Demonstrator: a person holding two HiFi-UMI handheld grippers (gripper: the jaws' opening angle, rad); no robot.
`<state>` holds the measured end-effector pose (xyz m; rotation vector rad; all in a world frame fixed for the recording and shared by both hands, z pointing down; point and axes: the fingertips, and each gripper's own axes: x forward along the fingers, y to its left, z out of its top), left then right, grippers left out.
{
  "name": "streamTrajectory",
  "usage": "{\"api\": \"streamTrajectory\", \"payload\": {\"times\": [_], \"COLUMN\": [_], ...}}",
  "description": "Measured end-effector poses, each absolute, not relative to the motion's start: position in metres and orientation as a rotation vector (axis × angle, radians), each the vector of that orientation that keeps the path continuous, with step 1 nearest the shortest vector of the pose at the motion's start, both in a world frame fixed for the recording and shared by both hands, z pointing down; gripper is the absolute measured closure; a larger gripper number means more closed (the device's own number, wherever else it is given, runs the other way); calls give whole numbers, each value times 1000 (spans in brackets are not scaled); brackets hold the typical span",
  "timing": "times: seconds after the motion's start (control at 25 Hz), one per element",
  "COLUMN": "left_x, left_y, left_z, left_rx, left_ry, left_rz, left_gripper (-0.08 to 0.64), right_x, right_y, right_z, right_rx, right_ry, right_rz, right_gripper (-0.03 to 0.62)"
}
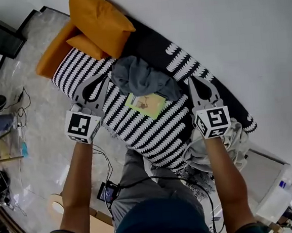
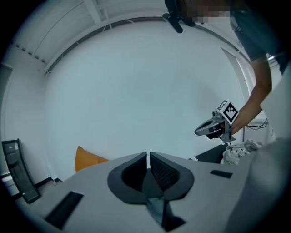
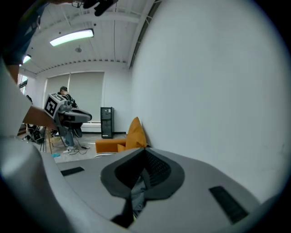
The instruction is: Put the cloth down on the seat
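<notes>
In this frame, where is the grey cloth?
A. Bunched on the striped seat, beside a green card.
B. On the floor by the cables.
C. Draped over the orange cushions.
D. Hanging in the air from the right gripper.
A: the grey cloth lies in a heap on the striped seat, with the green card right beside it.

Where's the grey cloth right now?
Head view, centre: the grey cloth lies bunched on the striped seat, just right of the orange cushion, with a green card at its near edge.
</notes>
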<state>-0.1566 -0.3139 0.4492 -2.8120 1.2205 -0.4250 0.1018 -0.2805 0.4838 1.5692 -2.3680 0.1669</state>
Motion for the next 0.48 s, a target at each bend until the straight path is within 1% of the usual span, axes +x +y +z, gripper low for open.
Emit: {"api": "streamTrajectory", "payload": {"times": [0.32,0.48], "left_x": [-145,-137], "left_y": [-225,-177], "left_z": [344,302], "left_rx": [-2722,-2696], "left_ry": [1181,1176], "left_rz": [-299,-249], "left_gripper": [545,545], "right_x": [76,72], "right_y": [-190,-144], "right_z": [342,287], "right_rx": [1513,1507], "right_ry": [-2601,-2656], "right_rz": [-119,-206], "right_gripper": [580,580]}}
